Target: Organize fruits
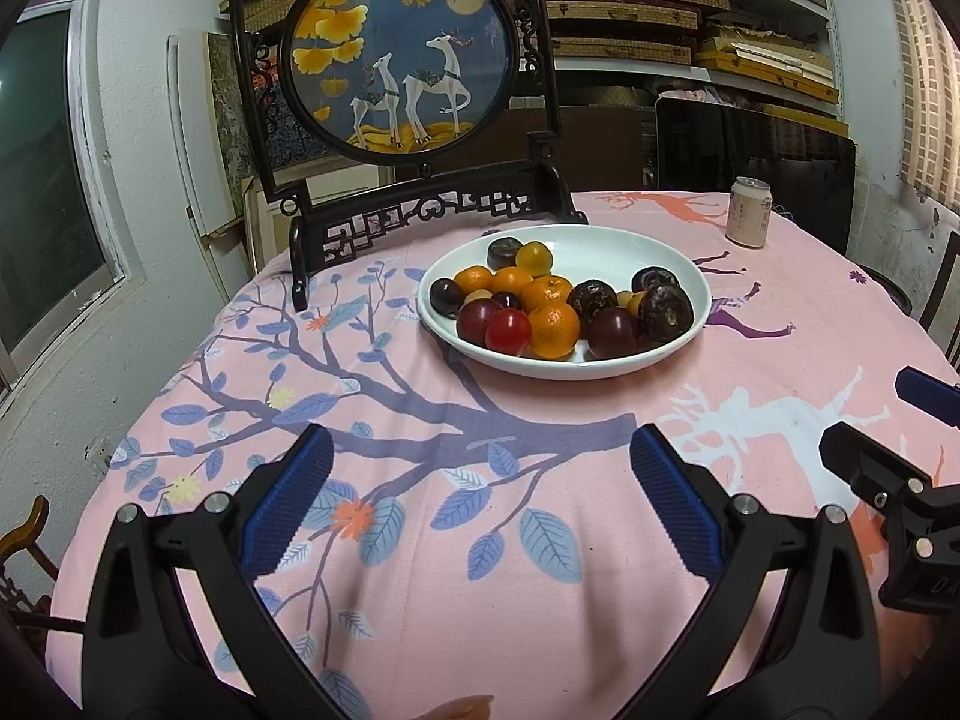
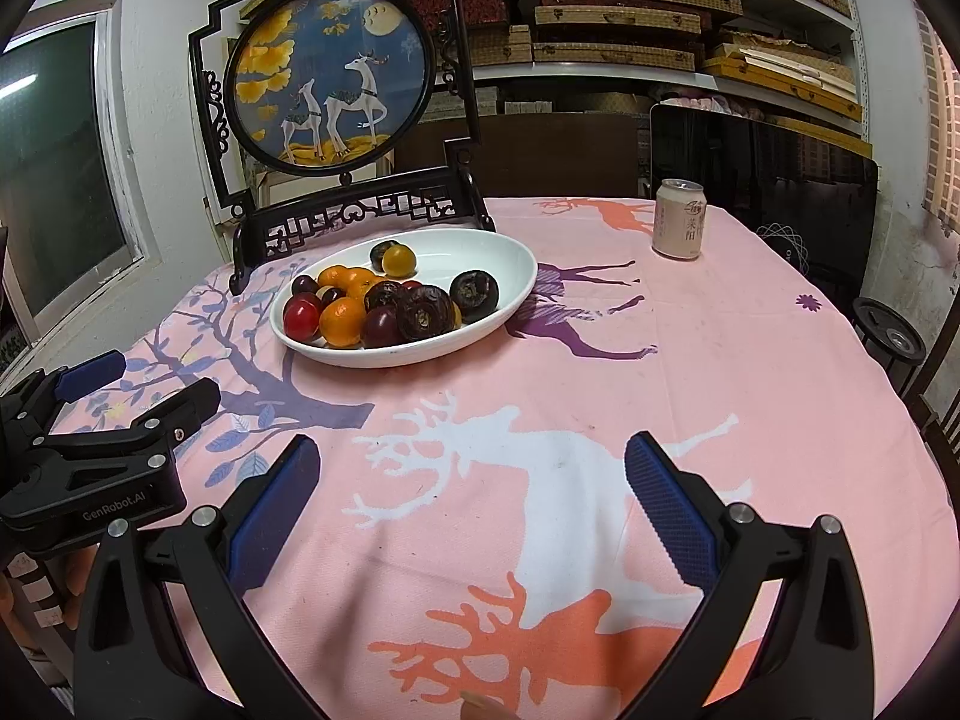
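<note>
Left gripper spread wide, blue ribbed pads well apart, nothing between them, nothing touched; hovering over the pink printed tablecloth above the tree-branch print. Right gripper likewise wide open and empty, pads apart over the white deer print.

White oval plate well ahead of both grippers, on the cloth just in front of the carved stand of the round deer screen. Long axis of the plate roughly left to right in the left wrist view, slanting from near-left up to far-right in the right wrist view. Fruits piled inside, mostly toward the near and left part: oranges, a red fruit, dark purple plums, brown wrinkled dark fruits, with one small orange and one dark fruit set back toward the far rim. Far-right part of the plate bare.

Drink can upright near the far edge of the table, well apart from the plate, to its right.

Left wrist view only: tip of the right gripper at the right edge. Right wrist view only: body of the left gripper at the left edge, lettering "GenRobot.AI" on it, plus a dark round stool beyond the table's right edge. Shelves of flat boxes behind, in both views.
</note>
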